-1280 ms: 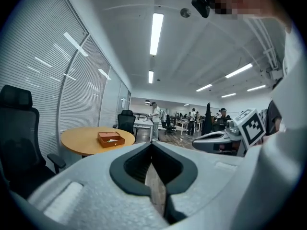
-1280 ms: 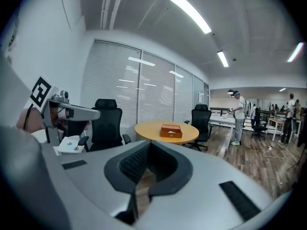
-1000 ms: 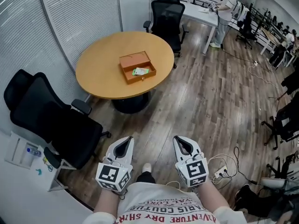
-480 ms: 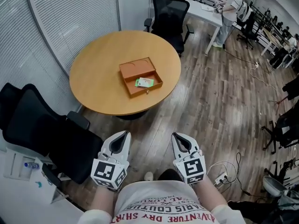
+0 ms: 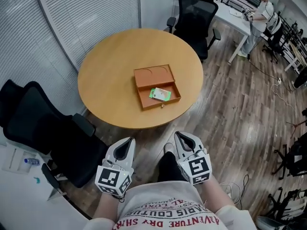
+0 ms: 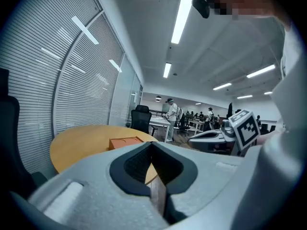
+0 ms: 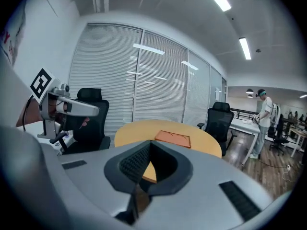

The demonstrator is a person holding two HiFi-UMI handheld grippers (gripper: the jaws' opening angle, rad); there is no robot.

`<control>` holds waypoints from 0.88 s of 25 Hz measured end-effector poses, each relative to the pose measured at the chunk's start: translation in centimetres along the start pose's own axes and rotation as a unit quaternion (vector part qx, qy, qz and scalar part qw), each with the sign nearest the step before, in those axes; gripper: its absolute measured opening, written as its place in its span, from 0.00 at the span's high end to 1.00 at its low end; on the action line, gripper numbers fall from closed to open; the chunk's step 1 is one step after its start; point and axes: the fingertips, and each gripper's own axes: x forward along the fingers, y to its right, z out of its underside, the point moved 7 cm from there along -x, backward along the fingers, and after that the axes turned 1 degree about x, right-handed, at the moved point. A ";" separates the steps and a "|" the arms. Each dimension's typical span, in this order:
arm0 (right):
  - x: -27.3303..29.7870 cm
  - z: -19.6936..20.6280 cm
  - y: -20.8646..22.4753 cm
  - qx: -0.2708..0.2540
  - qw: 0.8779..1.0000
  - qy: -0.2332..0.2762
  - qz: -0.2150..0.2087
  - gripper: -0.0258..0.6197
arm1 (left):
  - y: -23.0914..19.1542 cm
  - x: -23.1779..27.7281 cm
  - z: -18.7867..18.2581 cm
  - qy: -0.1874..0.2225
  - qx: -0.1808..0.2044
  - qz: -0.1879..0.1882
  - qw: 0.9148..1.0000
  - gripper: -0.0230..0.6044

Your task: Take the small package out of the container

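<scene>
An open orange box lies on the round wooden table, its lid flat behind it. A small green and white package rests inside its tray. Both grippers hang close to the person's body, well short of the table's near edge. My left gripper is shut and holds nothing. My right gripper is shut and empty too. The box shows ahead in the left gripper view, and the box also lies ahead in the right gripper view.
Black office chairs stand at the table's left and far side. A person works at a white desk at the back right. Cables lie on the wooden floor to the right.
The view has closed in on the table: the table and box now lie nearer and more central. Both grippers stay shut and low by the body.
</scene>
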 end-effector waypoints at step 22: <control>24.6 0.5 17.2 -0.053 0.948 -0.154 -0.272 0.88 | -6.4 22.0 -3.2 -0.013 -0.030 -0.160 0.987 0.94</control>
